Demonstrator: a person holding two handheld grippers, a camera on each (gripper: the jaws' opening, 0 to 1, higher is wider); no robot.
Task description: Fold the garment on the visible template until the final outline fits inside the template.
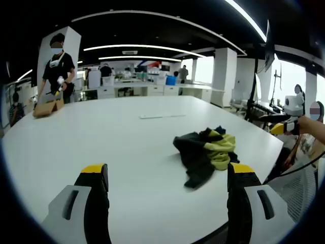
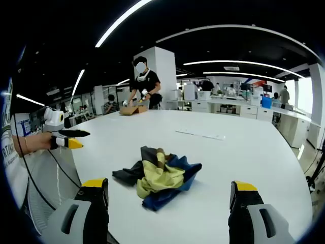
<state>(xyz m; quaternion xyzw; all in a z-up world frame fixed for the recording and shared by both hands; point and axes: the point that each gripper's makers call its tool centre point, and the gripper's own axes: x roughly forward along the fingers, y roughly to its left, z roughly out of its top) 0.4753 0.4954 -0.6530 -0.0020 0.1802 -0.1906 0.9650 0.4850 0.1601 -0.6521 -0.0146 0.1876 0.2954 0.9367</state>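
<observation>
Right now the garment (image 1: 207, 152) is lying crumpled in a heap on the white table (image 1: 101, 132), black, yellow-green and blue folds bunched together. Both the left gripper (image 1: 167, 178) and the right gripper (image 2: 170, 190) are hovering with jaws spread wide, holding nothing, short of the cloth. Beyond, a person (image 2: 142, 84) is standing at the table's far edge.

The crumpled garment (image 2: 157, 178) hides its own shape in folds. The far strip (image 1: 162, 116) on the table is too small to identify.
</observation>
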